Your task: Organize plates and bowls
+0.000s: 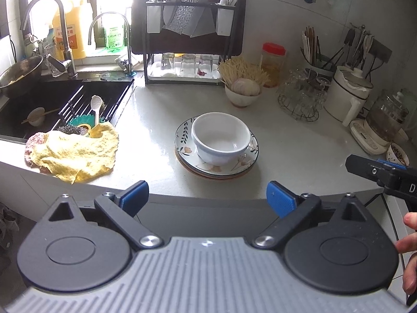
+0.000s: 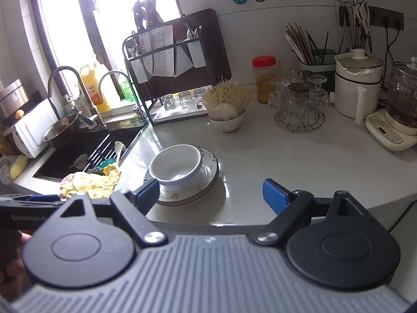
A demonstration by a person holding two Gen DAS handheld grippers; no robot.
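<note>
plainly, white bowl point(image 1: 221, 135) sits on perhaps three stacked floral plates point(image 1: 187, 149); both jaws gape empty.

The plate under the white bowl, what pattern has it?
Leaves and flowers on white plate, clearest in the left wrist view.

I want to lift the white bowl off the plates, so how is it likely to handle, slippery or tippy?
The white bowl looks glazed and glossy, so probably slippery and breakable. Its base is narrower than its rim, and it sits on a sloped plate, so a sideways push could tip or slide it.
</note>
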